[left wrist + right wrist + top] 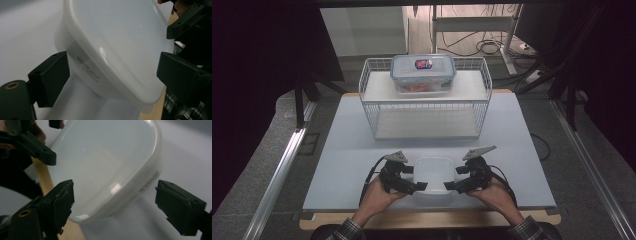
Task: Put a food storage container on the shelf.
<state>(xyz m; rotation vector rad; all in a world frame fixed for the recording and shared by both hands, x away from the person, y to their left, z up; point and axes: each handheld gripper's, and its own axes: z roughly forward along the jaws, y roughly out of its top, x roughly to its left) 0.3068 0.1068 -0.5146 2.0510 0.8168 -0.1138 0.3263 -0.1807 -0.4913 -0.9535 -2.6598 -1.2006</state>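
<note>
A white plastic container [432,172] with its lid on sits on the table near the front edge, between my two grippers. My left gripper [414,178] is at its left side and my right gripper [454,178] at its right, each held in a hand. In the left gripper view the container [112,42] has a corner between the open jaws of the left gripper [110,75], one pad close to its wall. In the right gripper view the container [105,167] lies between the jaws of the right gripper [117,202], with a clear gap at the right pad.
A white wire rack [427,107] stands mid-table behind the container. A clear lidded box [423,72] with a blue label rests on its upper shelf. The white tabletop [342,150] ends at a wooden front edge [427,219]. Dark equipment and cables lie beyond.
</note>
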